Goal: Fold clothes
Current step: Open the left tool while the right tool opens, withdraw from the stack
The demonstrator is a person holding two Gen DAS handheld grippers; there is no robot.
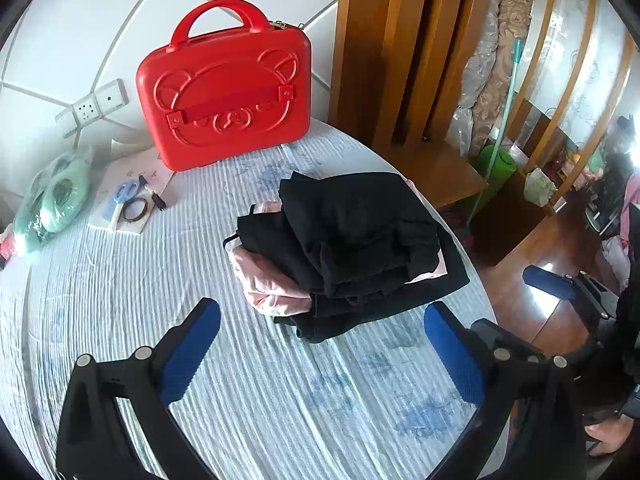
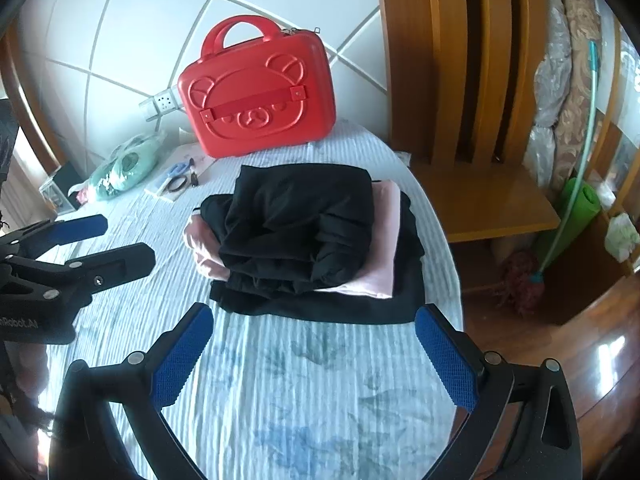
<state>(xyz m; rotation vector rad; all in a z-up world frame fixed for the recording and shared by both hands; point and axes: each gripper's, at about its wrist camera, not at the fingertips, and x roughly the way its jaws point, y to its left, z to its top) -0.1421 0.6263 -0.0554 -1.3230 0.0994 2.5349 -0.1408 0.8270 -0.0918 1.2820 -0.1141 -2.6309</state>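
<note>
A stack of folded clothes lies on the striped bed sheet: a black garment (image 1: 356,224) on top, a pink one (image 1: 272,292) under it, another black piece at the bottom. The stack also shows in the right wrist view (image 2: 304,224), with the pink layer (image 2: 384,240) sticking out. My left gripper (image 1: 320,320) is open and empty just in front of the stack. My right gripper (image 2: 312,320) is open and empty, also just short of the stack's near edge. The left gripper (image 2: 112,240) shows in the right wrist view at the left, open.
A red bear-face case (image 1: 228,92) stands at the back against the white wall. Scissors (image 1: 128,192), a hair band and a green bag (image 1: 52,200) lie at the back left. A wooden headboard and bedside shelf (image 2: 488,204) stand right of the bed edge.
</note>
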